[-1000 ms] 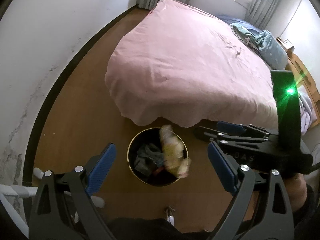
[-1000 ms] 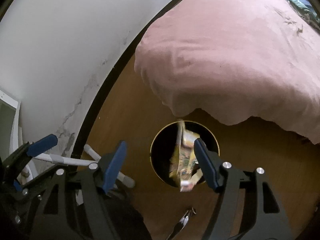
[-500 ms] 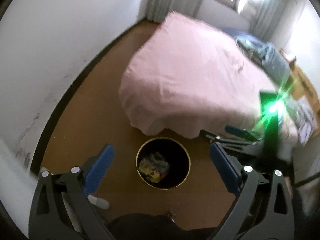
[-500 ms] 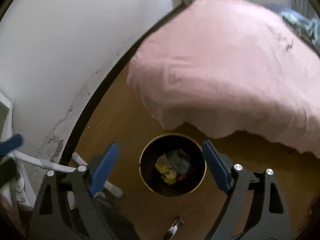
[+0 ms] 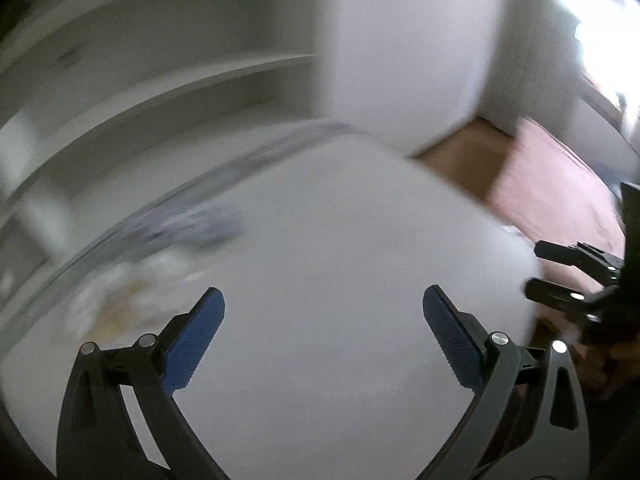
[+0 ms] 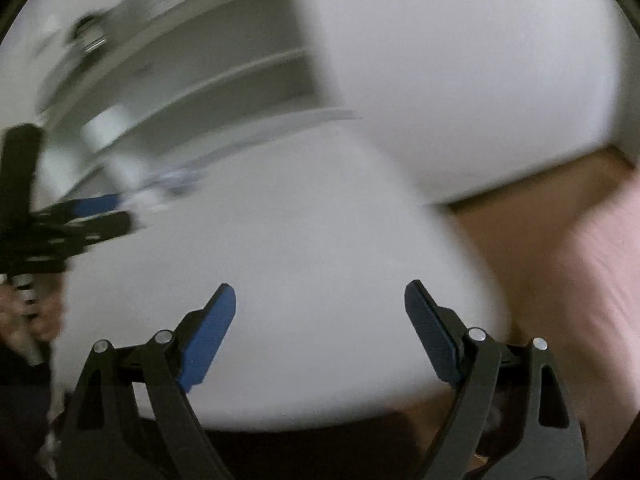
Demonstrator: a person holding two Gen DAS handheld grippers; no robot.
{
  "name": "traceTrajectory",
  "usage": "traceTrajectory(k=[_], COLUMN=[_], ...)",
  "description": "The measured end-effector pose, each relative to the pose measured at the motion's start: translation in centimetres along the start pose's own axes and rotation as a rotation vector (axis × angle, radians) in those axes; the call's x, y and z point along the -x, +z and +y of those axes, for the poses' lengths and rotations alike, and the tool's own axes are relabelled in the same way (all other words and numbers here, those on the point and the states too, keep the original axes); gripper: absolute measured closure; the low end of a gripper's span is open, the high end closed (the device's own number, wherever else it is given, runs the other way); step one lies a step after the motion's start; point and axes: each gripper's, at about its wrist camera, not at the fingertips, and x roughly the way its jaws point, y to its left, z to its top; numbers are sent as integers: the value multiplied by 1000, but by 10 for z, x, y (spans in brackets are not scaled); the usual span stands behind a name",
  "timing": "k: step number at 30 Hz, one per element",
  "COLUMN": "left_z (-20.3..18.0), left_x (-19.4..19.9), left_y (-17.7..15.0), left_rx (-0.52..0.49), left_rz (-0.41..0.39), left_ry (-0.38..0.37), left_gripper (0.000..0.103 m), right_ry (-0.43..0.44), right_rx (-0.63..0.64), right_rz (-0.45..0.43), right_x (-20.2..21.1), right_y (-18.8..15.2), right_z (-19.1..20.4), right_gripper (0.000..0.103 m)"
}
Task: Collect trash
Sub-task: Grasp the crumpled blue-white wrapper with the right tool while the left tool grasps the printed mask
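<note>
Both views are heavily motion-blurred. My left gripper (image 5: 323,312) is open and empty over a white table top (image 5: 340,248). A blurred pale crumpled item with a brownish patch (image 5: 120,300) lies on the table's left part, with a bluish blurred item (image 5: 204,228) behind it. My right gripper (image 6: 320,304) is open and empty over the same white table top (image 6: 280,220). The left gripper also shows at the left of the right wrist view (image 6: 80,216). The right gripper also shows at the right edge of the left wrist view (image 5: 576,276). The trash bin is out of view.
White shelving (image 5: 160,80) stands behind the table, beside a white wall (image 5: 400,48). Brown floor (image 5: 460,160) and the pink bedcover (image 5: 560,184) lie to the right. The floor (image 6: 532,216) and pink cover (image 6: 600,272) also show in the right wrist view.
The yellow wrapper fell into the bin. Both grippers then swung up and left, away from the bin and bed, and now face a white table and shelves.
</note>
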Motion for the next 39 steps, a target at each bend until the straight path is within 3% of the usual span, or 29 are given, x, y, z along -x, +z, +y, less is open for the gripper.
traceTrajectory(k=[2,5,8,12,17,22,25,27,29,34,35,37,39], left_z=[41,108,143,179,201,209,204,200,197,198,197,194,191], left_x=[10,29,40,47,43,7,-12,-27,-34,-53,-53,-54,-56], left_y=[-16,-51,-72,-91,-79,-41,-27,-20,-17,-15,-15,-14,-14], left_rx=[66,190,259,313,329,275,216,162,136,113,111,90,71], left_rz=[5,17,21,18,-3,-3,20,41,47,63,56,56,86], left_ry=[58,131,160,187,164,103,107,107,116,133,134,128,143], left_gripper=[7,7,7,7,7,7,7,7,7,8,12,46,71], right_ry=[146,240,276,219,161,234,247,256,266,279,279,280,275], right_rx=[72,170,246,308,409,484,513,526,527,537,524,504,484], right_rz=[48,87,142,146,160,259,284,295,300,268,246,216,194], right_x=[-33,-72,-118,-151,-194,-232,-243,-248,-251,-233,-226,-212,-198], right_y=[24,51,75,103,135,153,152,151,149,142,142,142,141], right_z=[51,106,145,163,171,179,186,188,190,189,187,185,181], right_gripper=[20,20,20,21,26,27,30,41,59,66,66,66,66])
